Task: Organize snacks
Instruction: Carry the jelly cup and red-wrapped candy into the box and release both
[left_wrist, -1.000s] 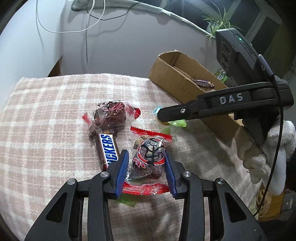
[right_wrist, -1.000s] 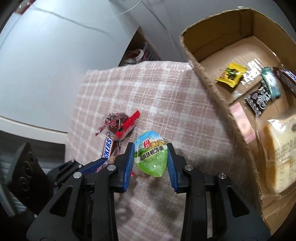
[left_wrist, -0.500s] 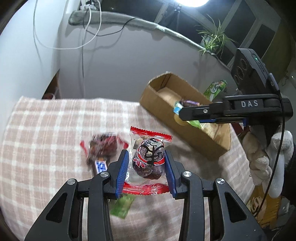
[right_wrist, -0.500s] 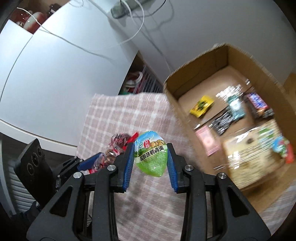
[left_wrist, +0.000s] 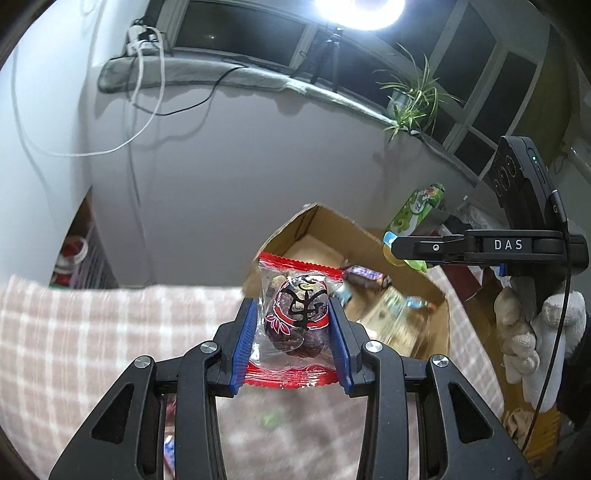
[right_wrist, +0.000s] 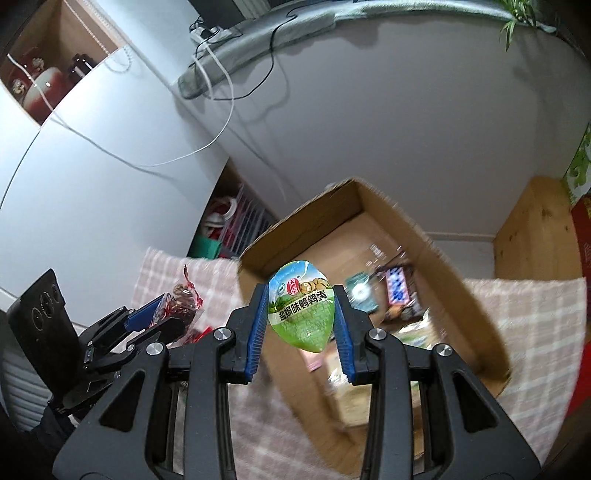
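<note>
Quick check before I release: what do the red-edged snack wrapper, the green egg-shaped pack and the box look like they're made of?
Red-edged snack wrapper: thin clear plastic film, glossy, crimped red ends, contents show through.
Green egg-shaped pack: seemingly a moulded plastic cup with a printed glossy film lid.
Box: brown corrugated cardboard, matte, with raw cut rims.

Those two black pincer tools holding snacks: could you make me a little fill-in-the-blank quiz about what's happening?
1. The left gripper is shut on a clear packet with ____ crimped ends.
2. The right gripper holds a ____ teardrop-shaped pouch.
3. Ahead of both stands an open brown ____ box.

Missing words: red; green; cardboard
</note>
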